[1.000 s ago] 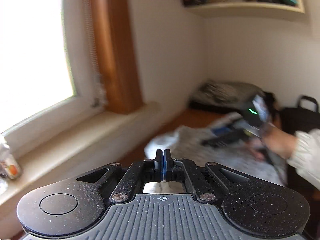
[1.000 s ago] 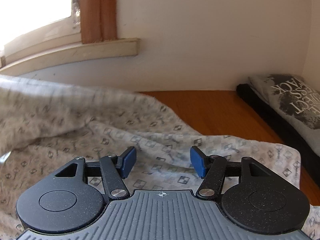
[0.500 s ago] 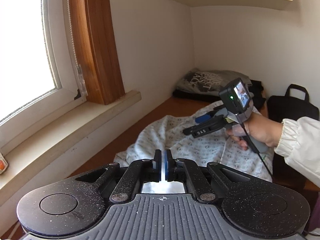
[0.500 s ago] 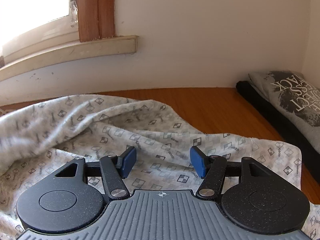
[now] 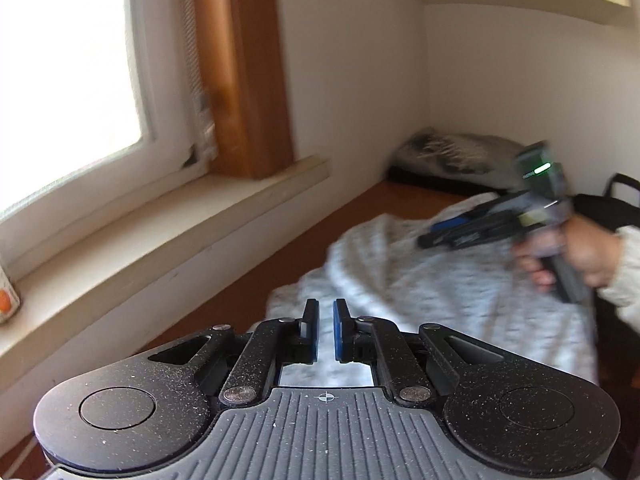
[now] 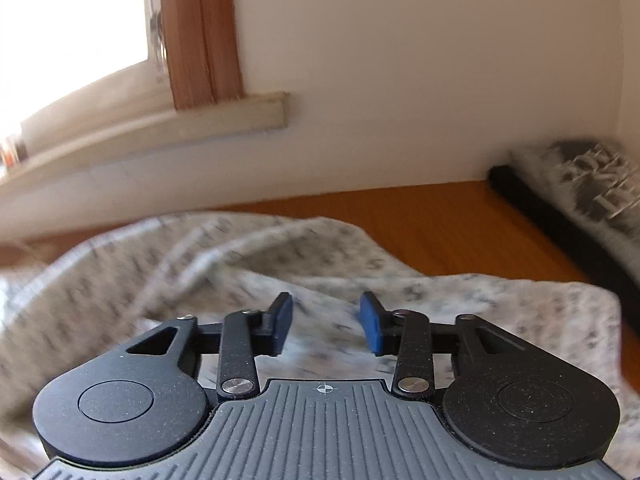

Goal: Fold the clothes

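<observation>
Closing: right gripper (image 6: 326, 326) jaws are narrowing over patterned garment (image 6: 200, 264), nothing pinched yet
Parting: left gripper (image 5: 326, 330) fingers are opening slightly, empty
Risking: pinching two layers, bunching fold

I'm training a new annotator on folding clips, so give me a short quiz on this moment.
1. What does the patterned grey garment lie on? A) a wooden tabletop B) a carpet C) a metal tray
2. True or false: the right tongs are clamped shut on the garment.
3. Fill in: the printed grey T-shirt near the wall rests on a folded ___ item.

Key:
1. A.
2. False. The right tongs have just been closing, but the jaws stand apart over the garment, with no cloth visibly pinched.
3. Black.
</observation>
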Demonstrator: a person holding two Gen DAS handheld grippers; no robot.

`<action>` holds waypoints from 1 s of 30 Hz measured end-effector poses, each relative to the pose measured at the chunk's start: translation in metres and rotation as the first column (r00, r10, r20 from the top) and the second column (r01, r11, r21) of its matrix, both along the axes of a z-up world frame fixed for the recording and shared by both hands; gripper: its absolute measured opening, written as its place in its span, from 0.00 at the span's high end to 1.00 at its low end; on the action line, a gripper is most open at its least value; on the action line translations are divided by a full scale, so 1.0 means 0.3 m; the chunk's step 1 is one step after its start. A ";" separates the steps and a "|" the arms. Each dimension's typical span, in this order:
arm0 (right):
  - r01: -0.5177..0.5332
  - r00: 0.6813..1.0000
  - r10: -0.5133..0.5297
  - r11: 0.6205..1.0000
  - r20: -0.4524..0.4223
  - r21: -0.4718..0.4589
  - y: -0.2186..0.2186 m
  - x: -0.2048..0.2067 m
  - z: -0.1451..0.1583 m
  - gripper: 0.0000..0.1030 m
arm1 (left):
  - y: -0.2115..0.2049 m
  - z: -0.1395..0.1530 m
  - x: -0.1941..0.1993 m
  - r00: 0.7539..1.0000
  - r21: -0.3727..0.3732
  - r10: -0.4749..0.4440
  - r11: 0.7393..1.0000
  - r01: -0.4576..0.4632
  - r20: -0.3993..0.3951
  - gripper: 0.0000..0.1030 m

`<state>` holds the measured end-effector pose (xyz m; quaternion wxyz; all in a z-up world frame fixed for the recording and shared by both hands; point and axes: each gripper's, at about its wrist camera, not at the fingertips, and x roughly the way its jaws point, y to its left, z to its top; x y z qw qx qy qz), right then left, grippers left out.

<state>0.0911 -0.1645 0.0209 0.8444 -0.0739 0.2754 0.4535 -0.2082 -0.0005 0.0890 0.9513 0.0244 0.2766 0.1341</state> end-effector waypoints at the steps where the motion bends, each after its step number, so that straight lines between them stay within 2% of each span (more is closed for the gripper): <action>1: -0.003 1.000 0.003 1.000 -0.017 0.019 0.010 0.003 0.009 0.64 | 0.040 -0.021 0.019 1.000 -0.009 0.018 1.000 -0.018 -0.006 0.92; 5: -0.016 0.995 0.022 0.998 -0.098 0.059 0.091 0.018 0.032 0.63 | 0.186 -0.096 0.101 0.998 -0.075 0.054 0.996 -0.057 -0.036 0.93; 9: -0.033 0.980 0.048 0.996 -0.192 0.079 0.178 0.041 0.027 0.58 | 0.262 -0.152 0.167 0.997 -0.149 0.027 0.988 -0.038 -0.073 0.92; 13: -0.002 0.971 0.014 0.999 -0.237 0.051 0.237 0.070 -0.011 0.55 | 0.282 -0.193 0.217 0.993 -0.135 0.024 0.990 -0.040 -0.119 0.92; 15: 0.011 0.965 0.009 0.997 -0.263 0.074 0.240 0.089 -0.010 0.55 | 0.294 -0.208 0.231 0.991 -0.140 0.021 0.989 -0.040 -0.130 0.92; 17: 0.015 0.965 0.013 0.994 -0.261 0.105 0.224 0.099 0.008 0.80 | 0.304 -0.212 0.237 0.991 -0.143 0.021 0.989 -0.040 -0.130 0.92; 18: 0.015 0.969 0.017 0.992 -0.247 0.125 0.210 0.100 0.024 0.97 | 0.306 -0.211 0.238 0.991 -0.140 0.024 0.989 -0.042 -0.133 0.91; 22: 0.011 0.985 0.024 0.979 -0.169 0.203 0.126 0.097 0.115 0.98 | 0.311 -0.214 0.247 0.987 -0.088 0.055 0.994 -0.069 -0.152 0.90; 25: 0.016 0.992 0.010 0.980 -0.128 0.201 0.029 0.102 0.184 0.98 | 0.318 -0.211 0.256 0.983 -0.057 0.071 0.995 -0.081 -0.170 0.90; 28: 0.018 0.994 -0.003 0.992 -0.113 0.128 -0.052 0.101 0.188 0.98 | 0.330 -0.209 0.265 0.979 -0.033 0.091 0.995 -0.099 -0.181 0.90; 30: 0.012 0.990 -0.002 0.997 -0.138 0.072 -0.091 0.099 0.150 0.98 | 0.332 -0.201 0.269 0.977 -0.023 0.109 0.993 -0.116 -0.185 0.90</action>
